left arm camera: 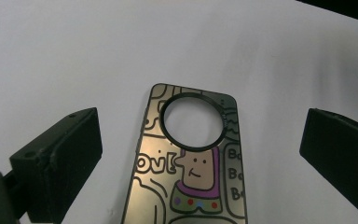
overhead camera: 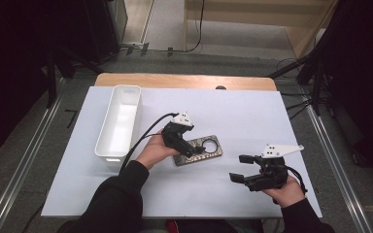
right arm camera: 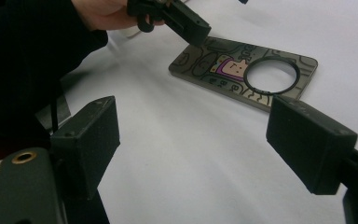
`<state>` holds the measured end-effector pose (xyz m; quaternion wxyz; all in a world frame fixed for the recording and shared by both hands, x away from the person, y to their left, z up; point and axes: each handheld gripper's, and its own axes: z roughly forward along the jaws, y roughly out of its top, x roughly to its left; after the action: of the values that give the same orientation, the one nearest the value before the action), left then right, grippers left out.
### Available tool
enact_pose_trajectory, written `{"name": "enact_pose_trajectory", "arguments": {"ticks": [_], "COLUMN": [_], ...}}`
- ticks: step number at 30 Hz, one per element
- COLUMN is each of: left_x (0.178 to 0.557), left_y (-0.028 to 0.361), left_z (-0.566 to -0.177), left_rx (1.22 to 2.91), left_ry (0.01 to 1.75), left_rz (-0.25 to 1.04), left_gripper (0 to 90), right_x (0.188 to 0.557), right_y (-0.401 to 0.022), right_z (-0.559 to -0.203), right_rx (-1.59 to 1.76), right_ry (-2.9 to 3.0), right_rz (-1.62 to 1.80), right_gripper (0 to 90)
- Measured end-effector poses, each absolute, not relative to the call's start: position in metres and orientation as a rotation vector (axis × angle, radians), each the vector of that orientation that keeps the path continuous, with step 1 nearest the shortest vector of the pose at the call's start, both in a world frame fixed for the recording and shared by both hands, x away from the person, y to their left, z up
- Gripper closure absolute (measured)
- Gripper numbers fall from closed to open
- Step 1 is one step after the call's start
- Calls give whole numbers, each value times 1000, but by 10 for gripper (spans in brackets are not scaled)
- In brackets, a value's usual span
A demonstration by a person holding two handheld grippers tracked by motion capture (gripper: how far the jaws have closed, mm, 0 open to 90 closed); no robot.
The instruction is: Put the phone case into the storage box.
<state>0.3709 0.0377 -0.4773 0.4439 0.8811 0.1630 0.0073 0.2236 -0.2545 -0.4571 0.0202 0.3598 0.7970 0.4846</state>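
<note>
Left gripper (overhead camera: 190, 147) hovers with jaws spread wide astride the flat olive-gold cartoon-printed phone case with a round camera hole (left arm camera: 189, 163), apparently to grasp it; the case lies flat at table centre. Right gripper (overhead camera: 243, 168), at 4 o'clock, waits agape, empty; a white rectangular plastic bin (overhead camera: 119, 119) stands at 10 o'clock.

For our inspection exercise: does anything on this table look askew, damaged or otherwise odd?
Nothing stands out. The cartoon-printed phone case lies flat, intact, at a slight angle between the open left claw, and the white bin stands upright.

Lab-like recording space: white-covered table (overhead camera: 252, 111), floor rails (overhead camera: 24, 160), stand legs (overhead camera: 315, 73), loose cables (overhead camera: 194, 29).
</note>
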Motion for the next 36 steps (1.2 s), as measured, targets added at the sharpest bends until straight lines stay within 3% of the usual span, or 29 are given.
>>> {"name": "enact_pose_trajectory", "arguments": {"ticks": [36], "left_x": [367], "left_y": [36], "left_z": [-518], "left_rx": [2282], "left_ry": [376], "left_rz": [34], "left_gripper": [0], "right_x": [230], "right_y": [-250], "right_z": [-457], "right_rx": [1102], "right_ry": [2496], "right_rz": [1505], "right_gripper": [162]}}
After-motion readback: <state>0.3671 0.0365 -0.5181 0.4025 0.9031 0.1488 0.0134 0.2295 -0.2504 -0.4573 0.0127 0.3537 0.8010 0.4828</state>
